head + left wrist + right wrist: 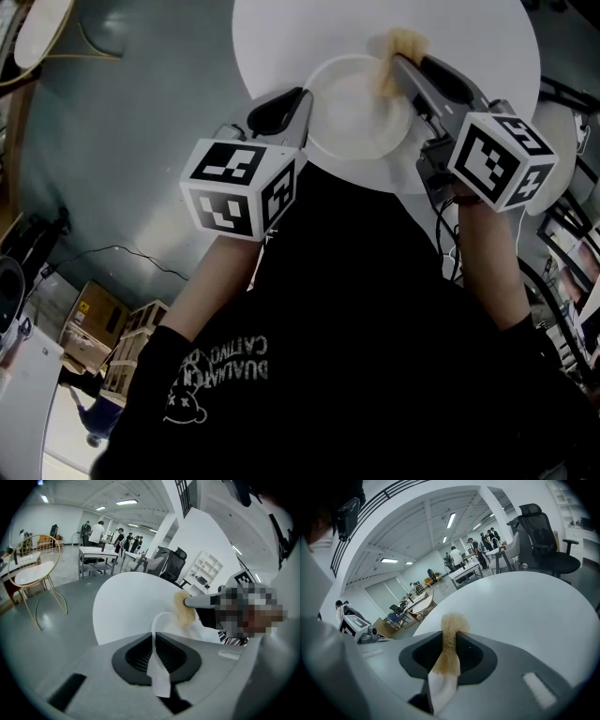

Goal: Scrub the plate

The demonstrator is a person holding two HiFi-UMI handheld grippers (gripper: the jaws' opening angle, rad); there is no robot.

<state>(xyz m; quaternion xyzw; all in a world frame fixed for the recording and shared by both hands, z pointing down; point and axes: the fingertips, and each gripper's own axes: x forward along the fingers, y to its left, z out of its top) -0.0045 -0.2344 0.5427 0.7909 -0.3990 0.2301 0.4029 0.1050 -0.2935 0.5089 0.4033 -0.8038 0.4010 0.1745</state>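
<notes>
A white plate (352,112) is held over the near edge of a round white table (487,56). My left gripper (302,105) is shut on the plate's left rim; in the left gripper view the thin rim (153,641) runs edge-on between the jaws of the left gripper (155,656). My right gripper (401,67) is shut on a tan scrub sponge (398,49), which rests at the plate's far right rim. In the right gripper view the sponge (449,637) sticks up between the jaws of the right gripper (449,648). The left gripper view shows the sponge (183,609) against the plate.
A round wire-legged side table (33,576) stands on the grey floor to the left. A black office chair (543,536) is beyond the table. People stand at desks (98,555) far off. Cardboard boxes (103,328) and a cable (122,253) lie on the floor.
</notes>
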